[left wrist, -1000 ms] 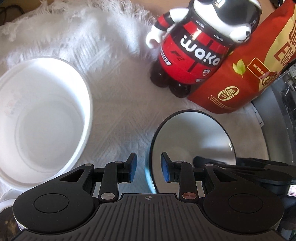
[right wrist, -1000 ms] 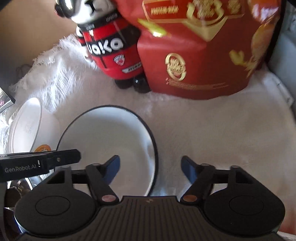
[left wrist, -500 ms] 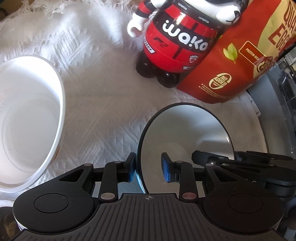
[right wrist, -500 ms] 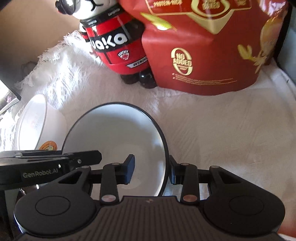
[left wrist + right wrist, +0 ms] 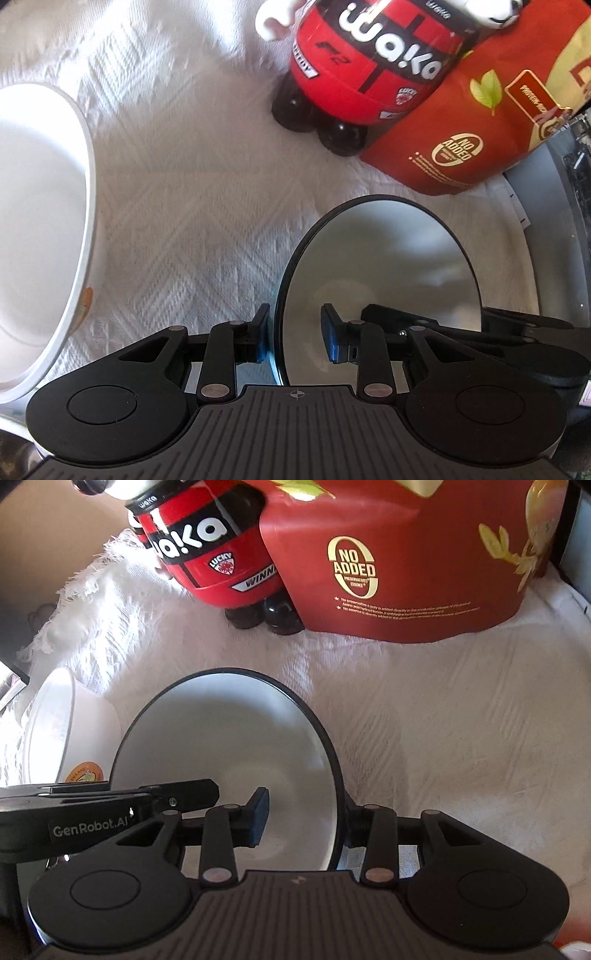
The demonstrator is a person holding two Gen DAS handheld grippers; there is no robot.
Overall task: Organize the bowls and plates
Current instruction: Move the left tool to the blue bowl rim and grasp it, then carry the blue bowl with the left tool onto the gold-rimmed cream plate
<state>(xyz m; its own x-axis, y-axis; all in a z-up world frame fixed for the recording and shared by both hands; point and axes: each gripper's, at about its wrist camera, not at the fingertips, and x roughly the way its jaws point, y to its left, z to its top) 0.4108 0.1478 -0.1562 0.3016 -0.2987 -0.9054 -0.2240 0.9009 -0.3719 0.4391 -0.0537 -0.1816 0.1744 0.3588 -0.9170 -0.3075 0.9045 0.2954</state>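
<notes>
Furthest left stood the white bowl (image 5: 44, 221), upright on the white cloth (image 5: 192, 221) and well apart from both tools. Nothing touched it.

Next came the left gripper (image 5: 295, 338), pointed steeply down over the near left edge of the black-rimmed bowl (image 5: 388, 266). Its jaws straddled the rim, one pad just outside and close against it, the other inside with a clear gap to the wall. We recorded them as parted and not yet clamped.

The black-rimmed bowl itself sat upright on the cloth, empty, roughly in the middle of the work area. Behind it stood a red toy (image 5: 369, 74) and a red bag (image 5: 480, 129), touching each other but apart from the bowl.

On the right, the right gripper (image 5: 304, 812) straddled the bowl's opposite edge. Its jaws had just been opening a little, with the rim between them. The inner pad showed a gap to the rim, and the outer finger was largely hidden behind it. We judged this one unclamped as well.

Our finding was that the step in hand was a two-sided grasp of the black-rimmed bowl, still being set. The next move would call for both pairs of jaws to close firmly on the rim, then an even lift, presumably towards the white bowl for stacking. An uneven grip could tip the bowl.
</notes>
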